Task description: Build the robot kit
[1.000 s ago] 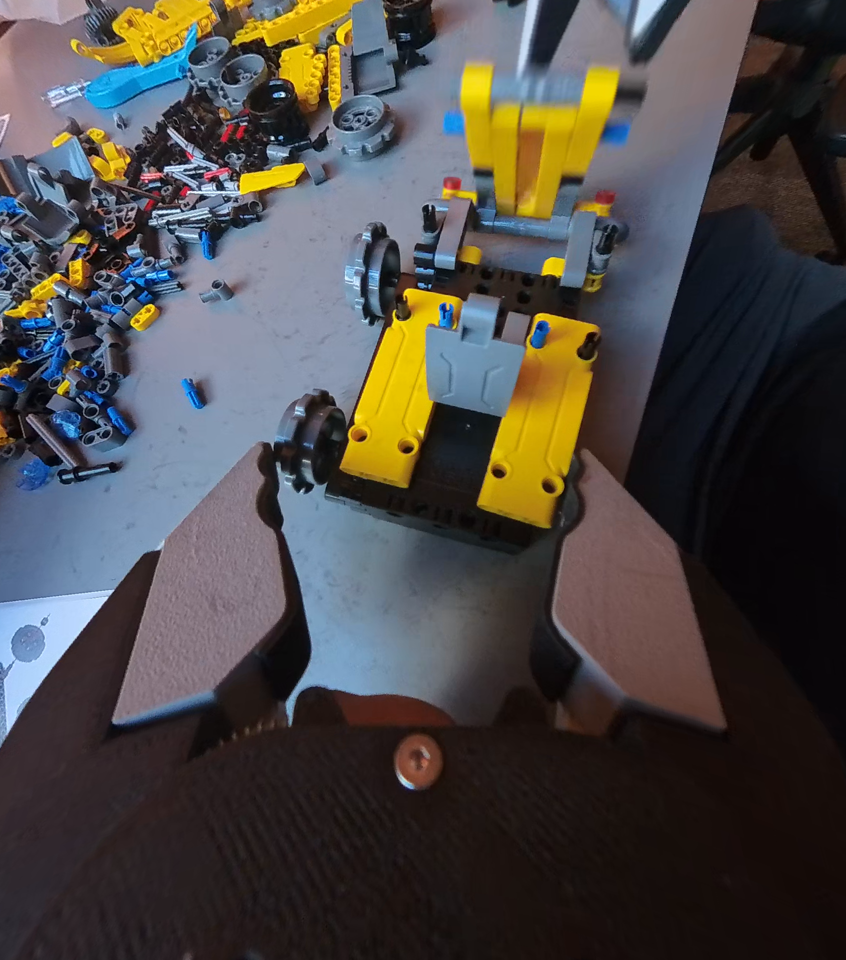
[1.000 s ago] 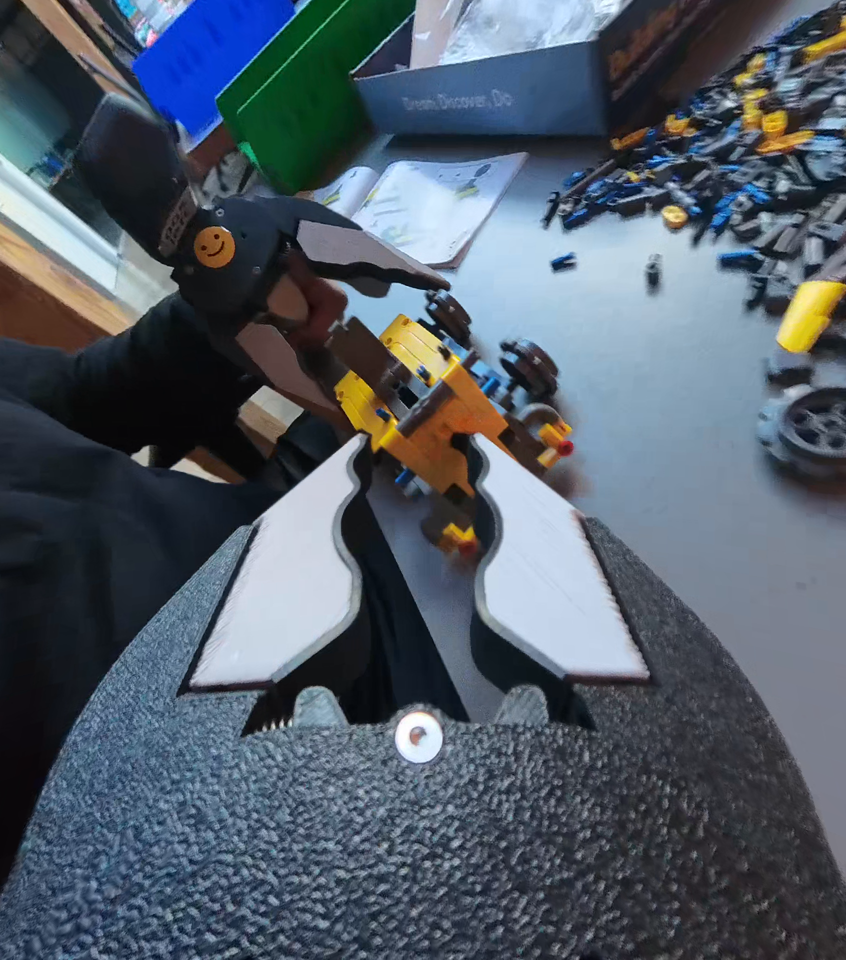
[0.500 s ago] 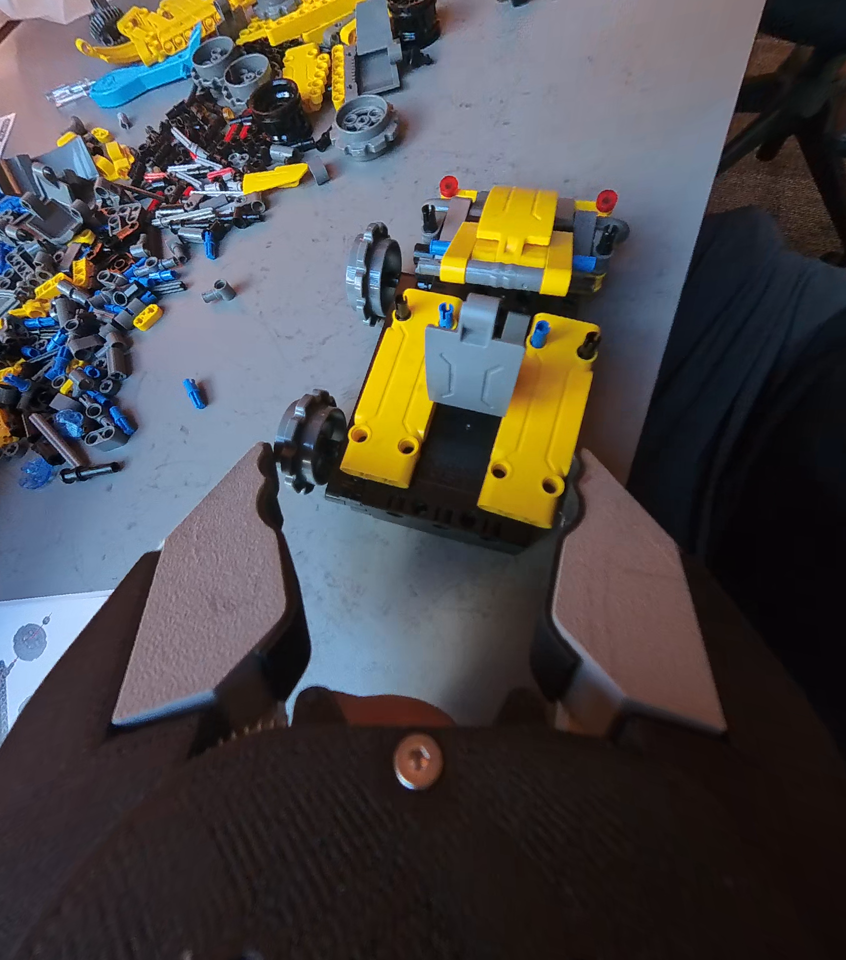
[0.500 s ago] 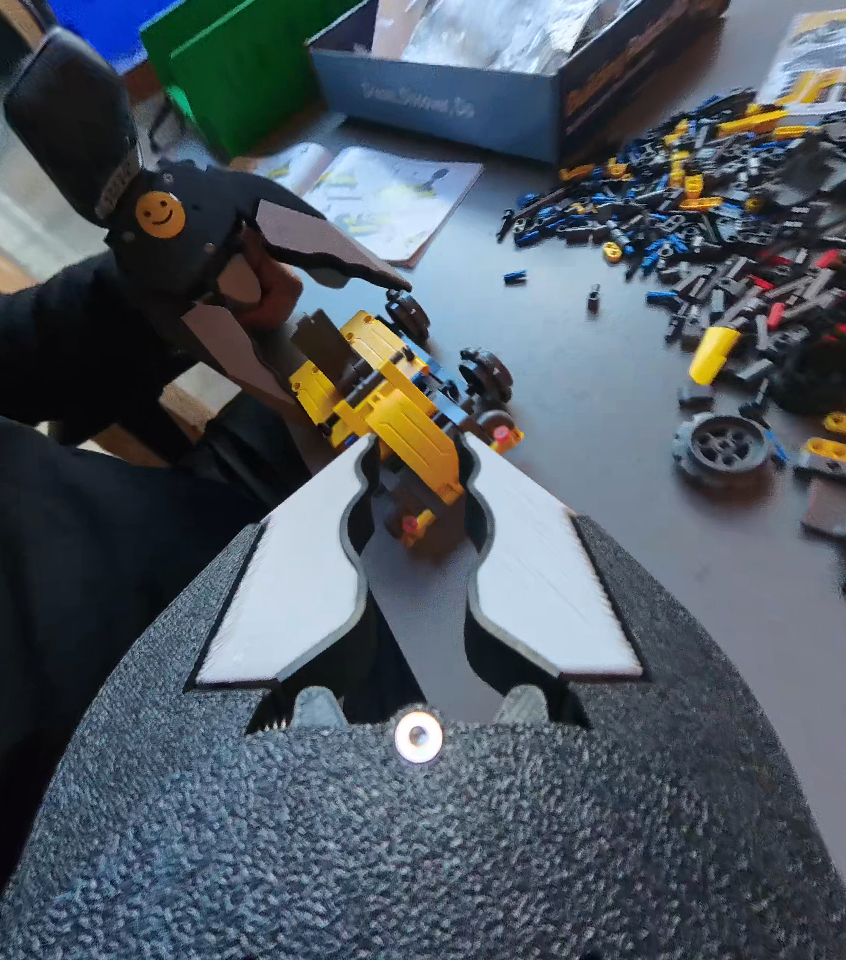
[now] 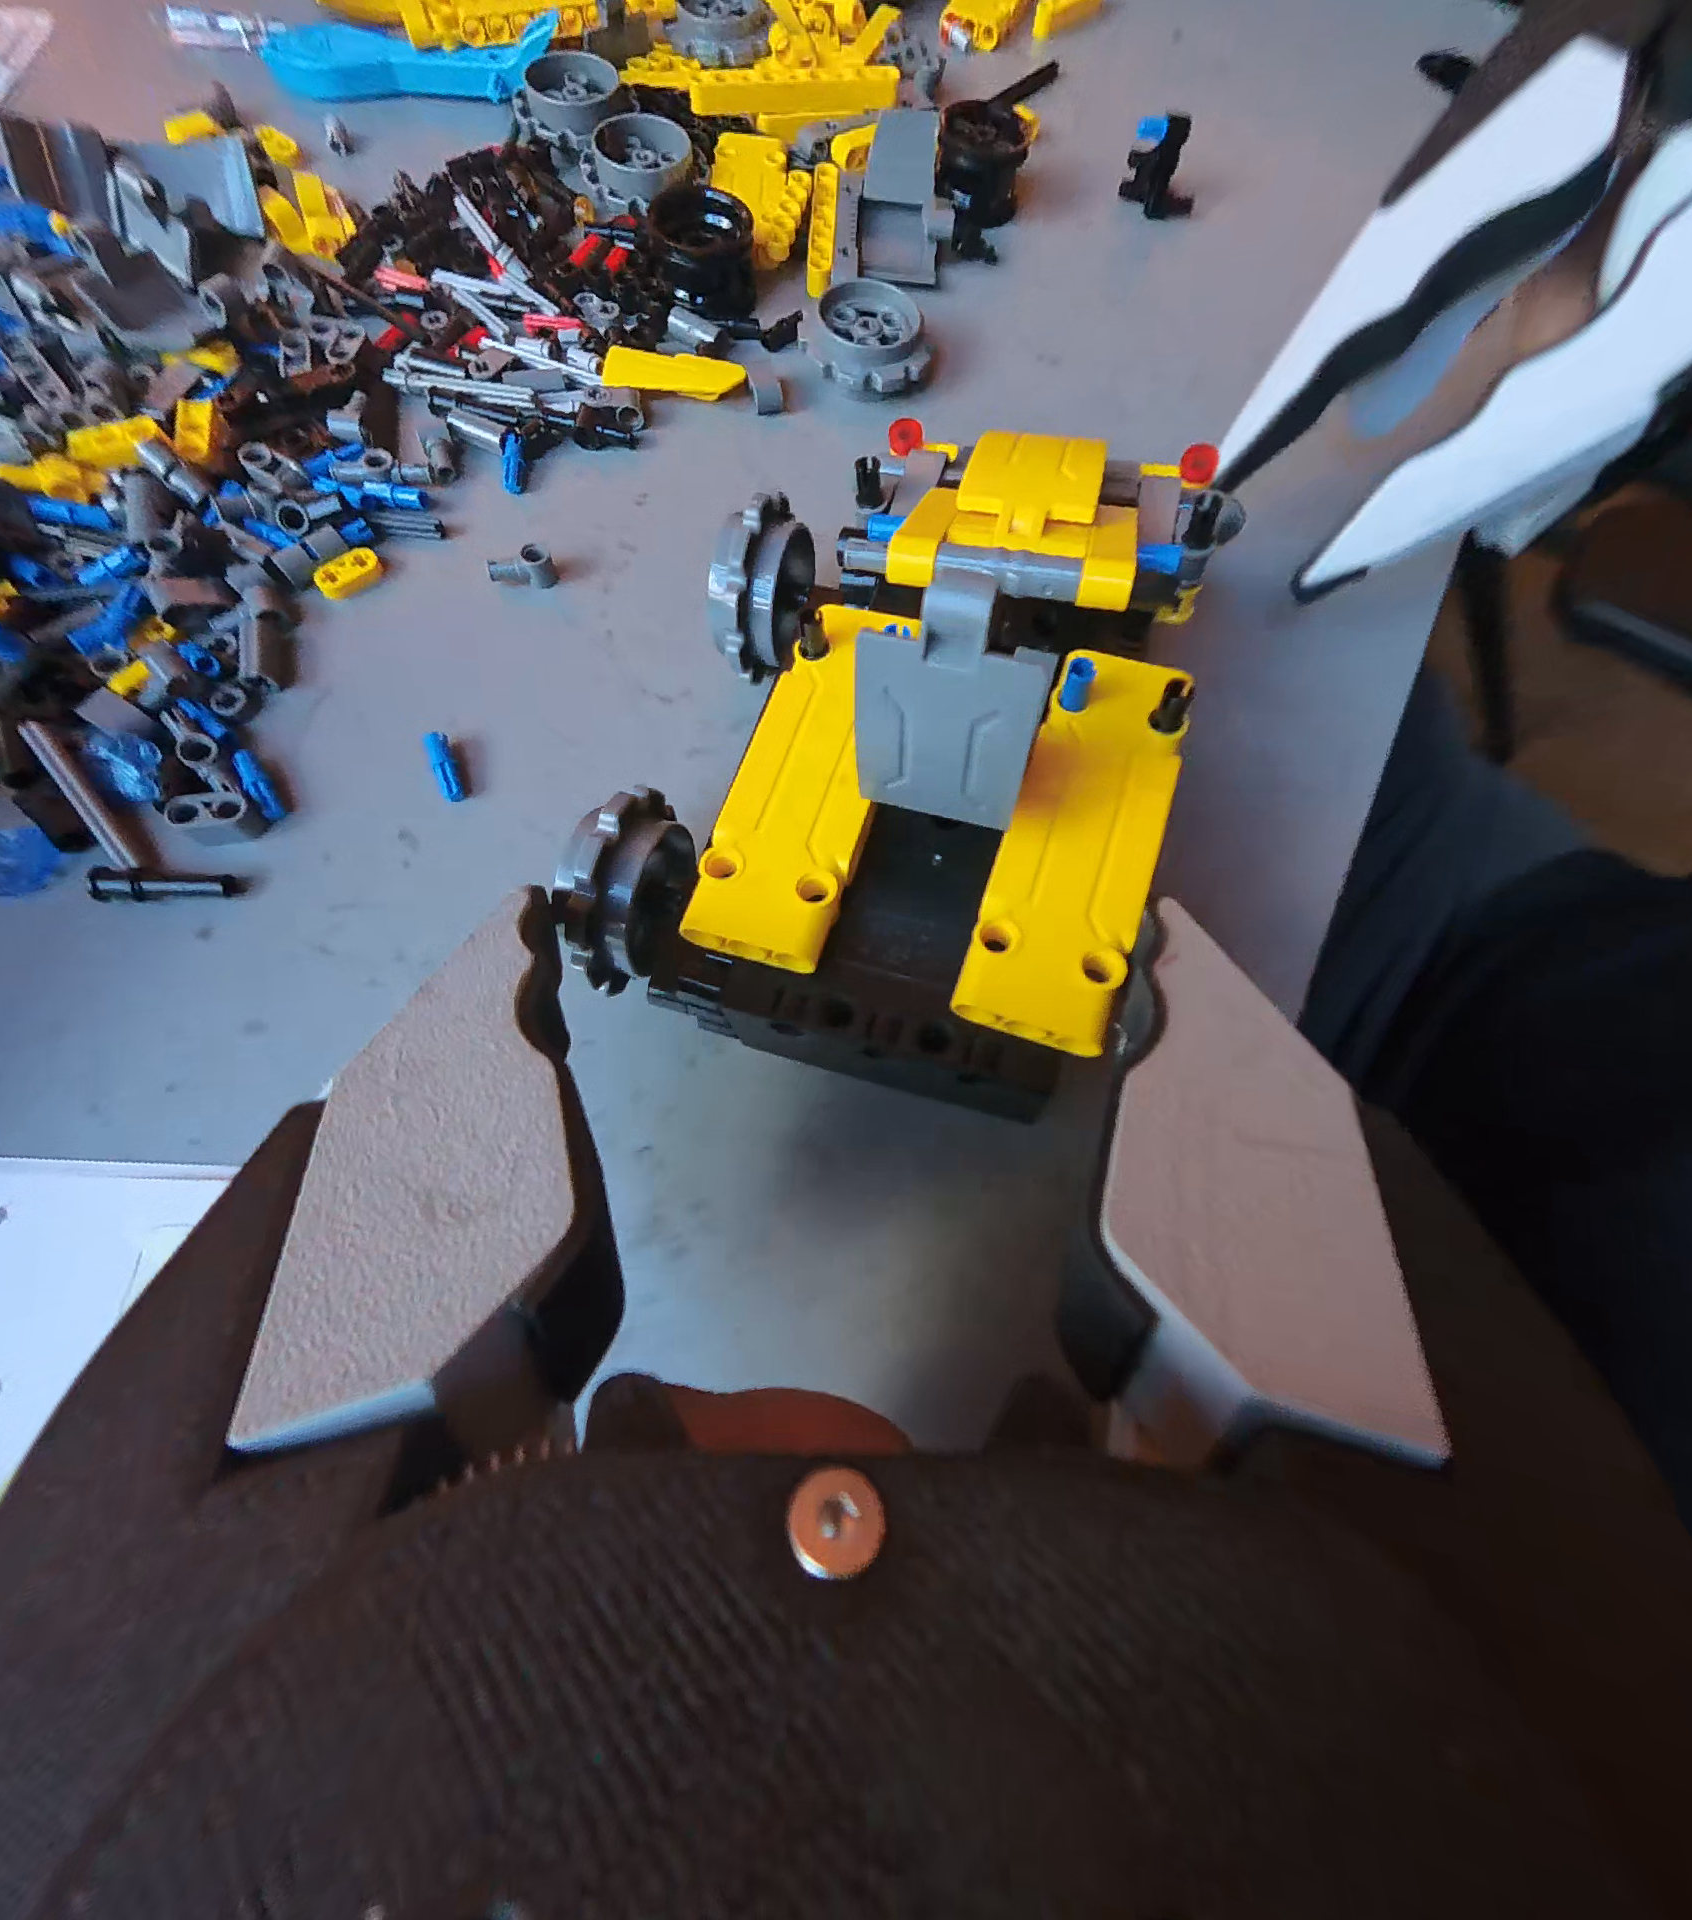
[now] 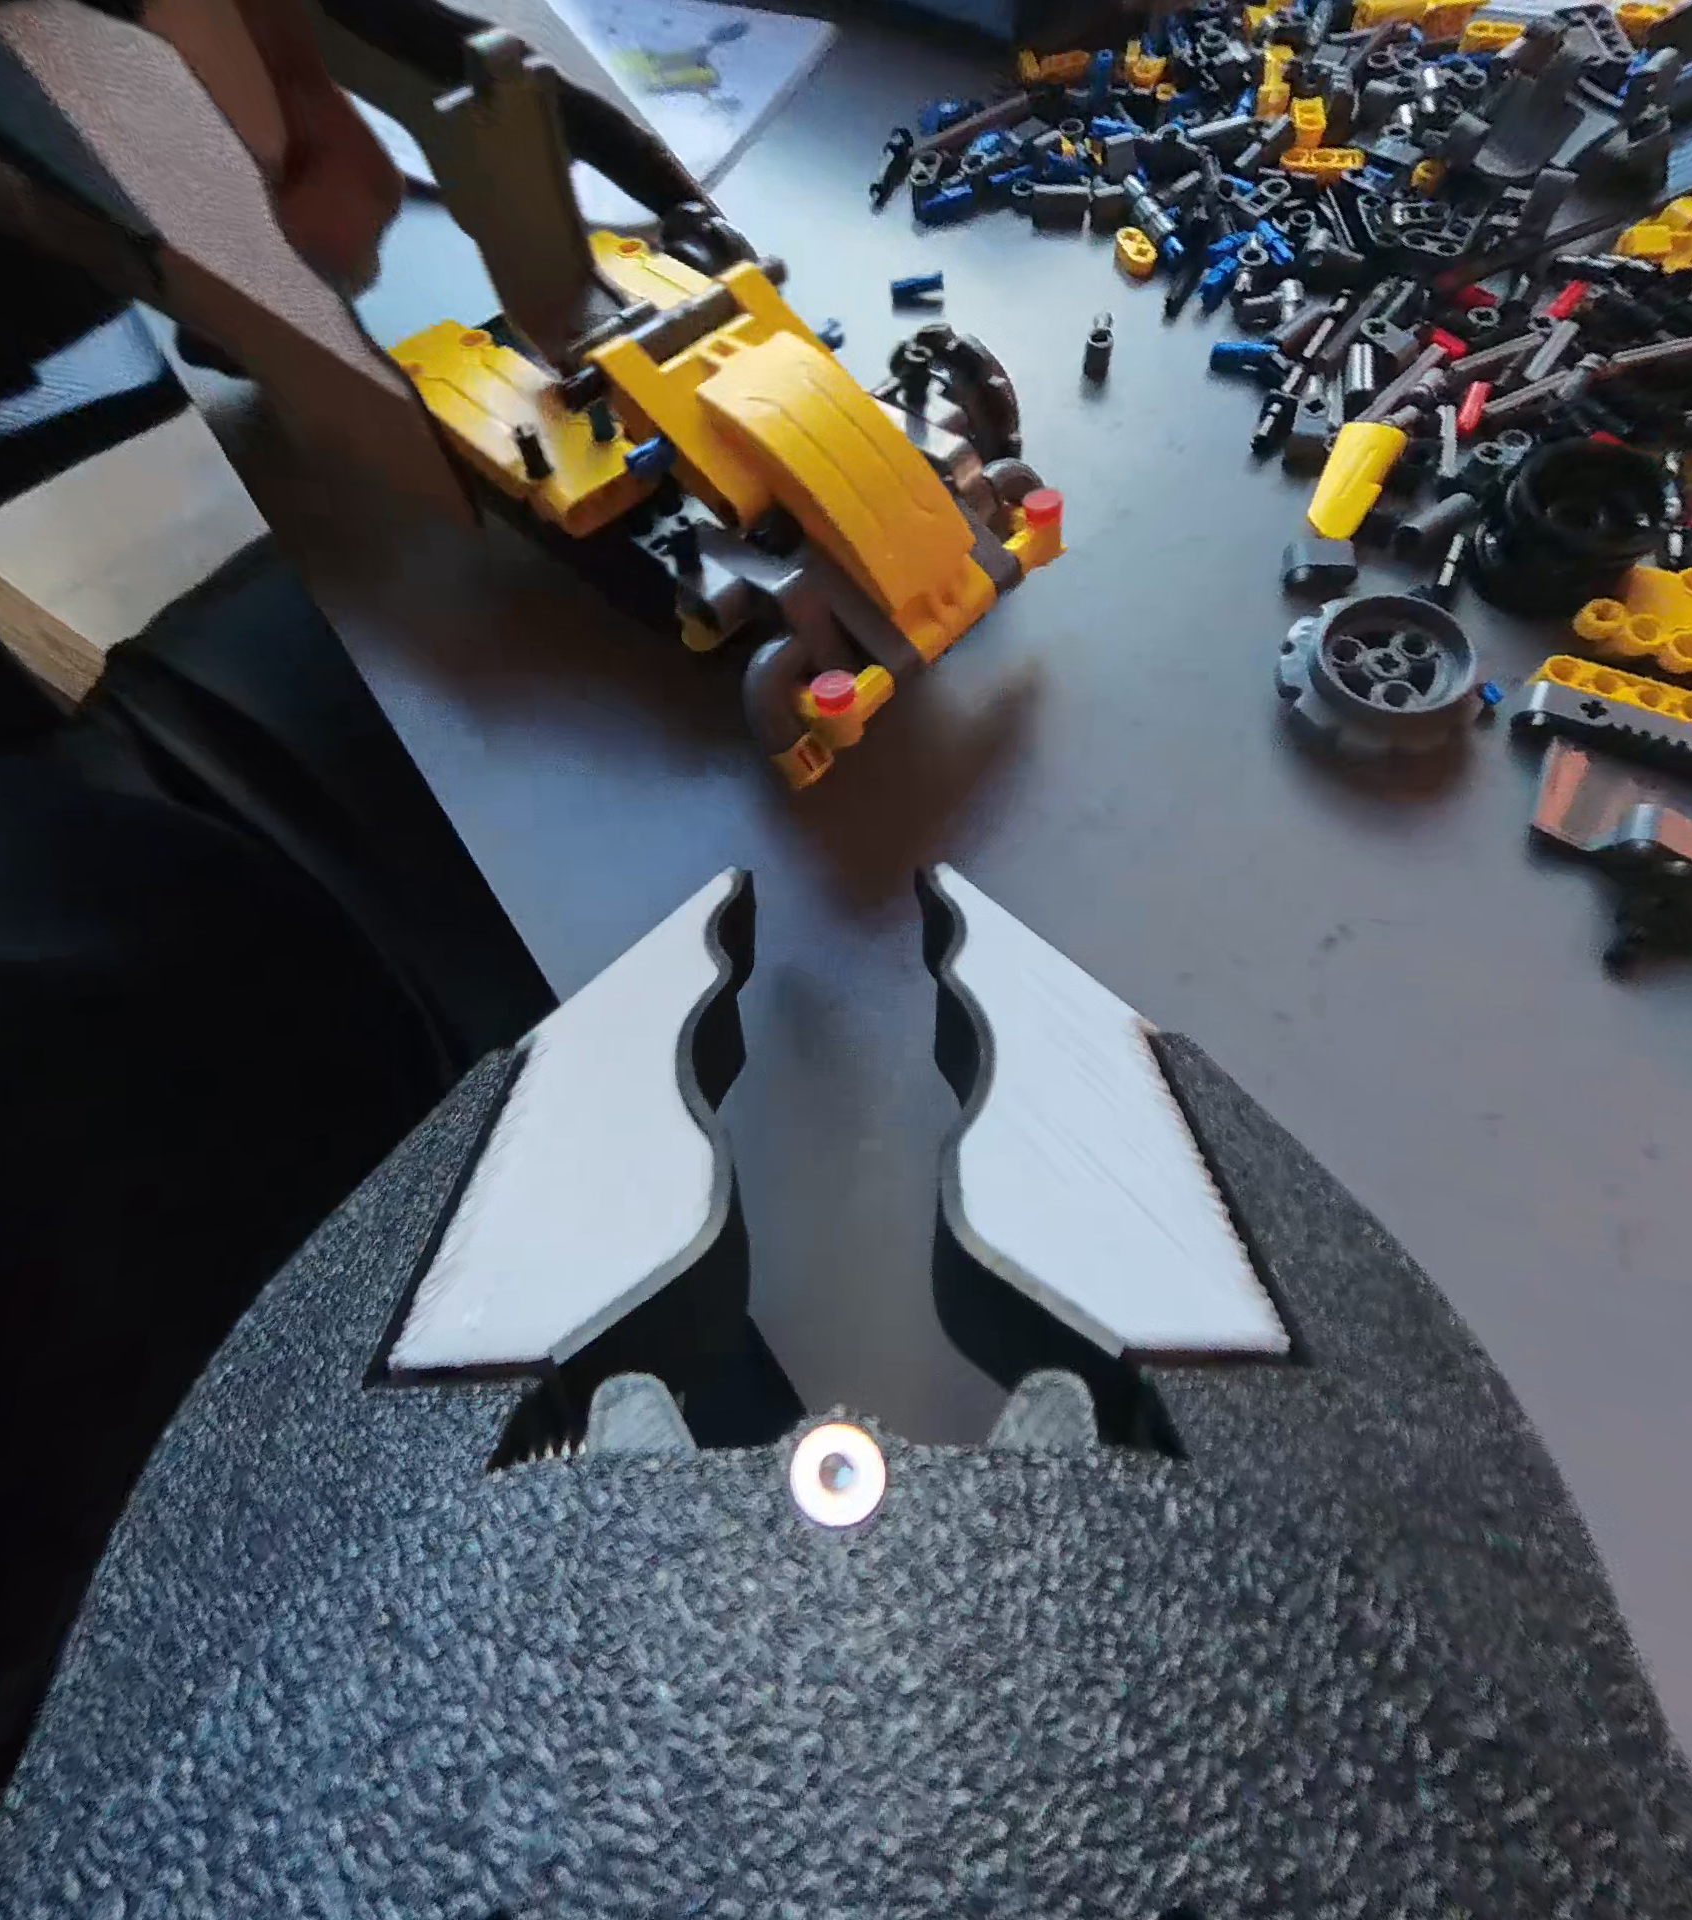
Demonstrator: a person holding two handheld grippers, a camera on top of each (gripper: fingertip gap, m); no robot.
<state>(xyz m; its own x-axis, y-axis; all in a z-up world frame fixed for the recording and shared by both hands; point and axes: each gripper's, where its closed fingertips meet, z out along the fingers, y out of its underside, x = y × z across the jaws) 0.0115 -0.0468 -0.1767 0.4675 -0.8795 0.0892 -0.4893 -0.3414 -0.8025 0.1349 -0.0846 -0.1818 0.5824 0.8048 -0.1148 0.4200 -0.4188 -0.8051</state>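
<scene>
Left wrist view is showing, from left to right, a booklet (image 5: pixel 11 1299) lying at the table's (image 5: pixel 198 997) near edge, a pile of loose parts (image 5: pixel 229 468) spreading across the far left, and a lone blue pin (image 5: pixel 444 766) sitting apart from it. The left gripper (image 5: pixel 842 935) is standing wide open around the near end of the yellow model (image 5: pixel 935 800); its left fingertip is sitting just beside a dark gear wheel (image 5: pixel 618 899), its right one against the model's black base, though whether it is pressing is unclear. The right gripper (image 5: pixel 1278 520) is hovering blurred at far right, near the model's red stud.

Right wrist view is showing the left gripper (image 6: pixel 385 343) reaching around the model (image 6: pixel 748 488) at upper left. The right gripper (image 6: pixel 831 894) is hanging over bare table, fingers partly apart and holding nothing, short of the model. A grey wheel (image 6: pixel 1382 665) and the parts (image 6: pixel 1393 208) are lying to the right.
</scene>
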